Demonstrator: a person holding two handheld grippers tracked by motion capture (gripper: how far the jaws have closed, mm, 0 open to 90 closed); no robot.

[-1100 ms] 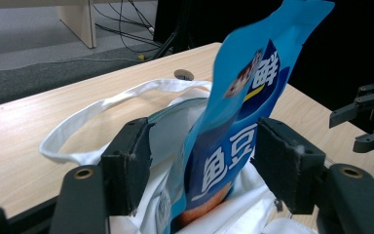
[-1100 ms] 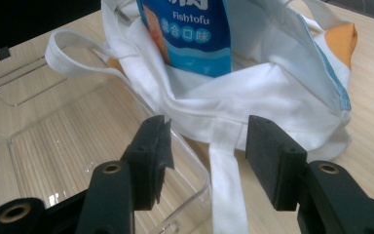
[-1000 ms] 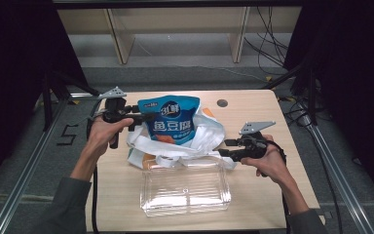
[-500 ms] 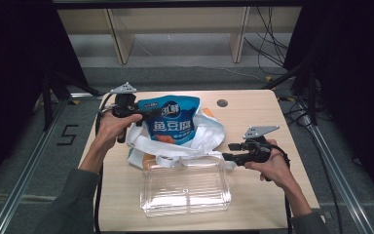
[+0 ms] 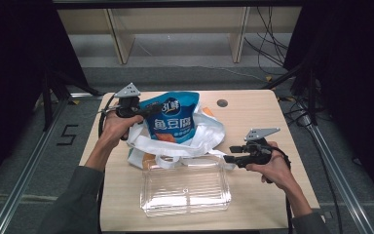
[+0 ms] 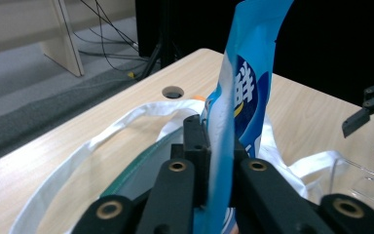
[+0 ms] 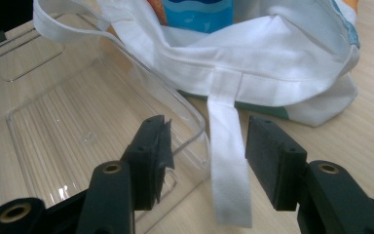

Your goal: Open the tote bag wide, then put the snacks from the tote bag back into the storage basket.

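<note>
left gripper (image 5: 148,109) just closed onto blue snack bag (image 5: 171,119) edge; right gripper (image 5: 230,153) half open astride white tote strap (image 7: 229,161), clear tray (image 5: 185,187) at 6 o'clock of tote.

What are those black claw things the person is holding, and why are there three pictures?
A person holds a hand tool with two black jaws in each hand. One camera looks down from above; a small camera rides on each tool.

On the wooden table lie a white cloth bag and a clear plastic box. A blue snack packet stands up out of the bag.

The left gripper has just been closing, and its jaws now pinch the packet's edge. The right gripper is open, with the bag's white strap lying between its jaws, not squeezed.
</note>
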